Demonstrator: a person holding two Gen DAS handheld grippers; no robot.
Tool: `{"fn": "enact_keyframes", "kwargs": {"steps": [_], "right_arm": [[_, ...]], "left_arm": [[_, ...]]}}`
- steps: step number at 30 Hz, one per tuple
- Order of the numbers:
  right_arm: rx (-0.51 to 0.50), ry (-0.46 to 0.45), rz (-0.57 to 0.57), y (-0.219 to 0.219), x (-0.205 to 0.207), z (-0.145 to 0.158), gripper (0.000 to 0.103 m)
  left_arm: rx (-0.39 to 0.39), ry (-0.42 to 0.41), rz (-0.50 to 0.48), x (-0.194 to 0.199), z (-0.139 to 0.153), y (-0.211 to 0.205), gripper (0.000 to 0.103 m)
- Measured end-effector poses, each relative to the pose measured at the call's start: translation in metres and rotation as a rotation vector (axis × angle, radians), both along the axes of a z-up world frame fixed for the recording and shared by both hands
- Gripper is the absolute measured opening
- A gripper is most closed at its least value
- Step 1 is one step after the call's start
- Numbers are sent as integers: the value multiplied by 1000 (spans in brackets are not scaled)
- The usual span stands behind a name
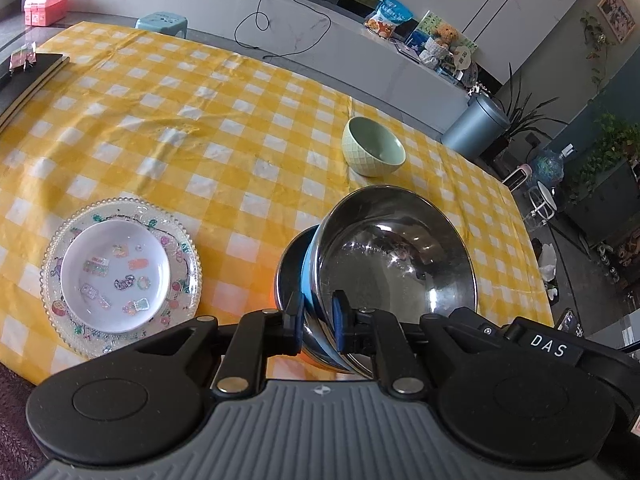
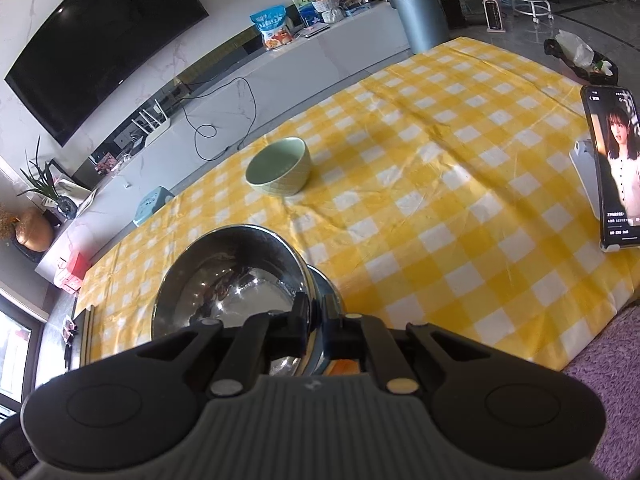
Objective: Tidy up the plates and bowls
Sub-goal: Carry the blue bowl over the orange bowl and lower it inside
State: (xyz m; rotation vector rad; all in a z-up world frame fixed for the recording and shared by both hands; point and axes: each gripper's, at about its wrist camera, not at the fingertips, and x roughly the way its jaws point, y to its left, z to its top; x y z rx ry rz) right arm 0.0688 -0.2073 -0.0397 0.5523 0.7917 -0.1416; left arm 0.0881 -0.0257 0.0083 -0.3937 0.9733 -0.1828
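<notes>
Near the table's front edge, both grippers (image 1: 318,320) (image 2: 316,320) clench the steel bowl (image 1: 394,256) rim — green bowl (image 1: 374,146) well apart.

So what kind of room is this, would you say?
Most likely a home living room: a wall-mounted television above a long low cabinet, houseplants, and a low table with a yellow checked cloth.

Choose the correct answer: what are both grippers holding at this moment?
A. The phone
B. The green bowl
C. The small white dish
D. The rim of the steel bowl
D: the left gripper and the right gripper each pinch the rim of the steel bowl, while the green bowl stands apart on the tablecloth, untouched.
</notes>
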Motion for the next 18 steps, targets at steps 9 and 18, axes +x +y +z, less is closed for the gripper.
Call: {"fn": "enact_keyframes", "kwargs": {"steps": [9, 18], "right_arm": [[-6, 40, -4, -1, 11, -14, 4], [0, 66, -2, 0, 20, -24, 4]], "left_arm": [[19, 28, -9, 7, -7, -5, 17], [27, 45, -11, 14, -12, -4, 17]]}}
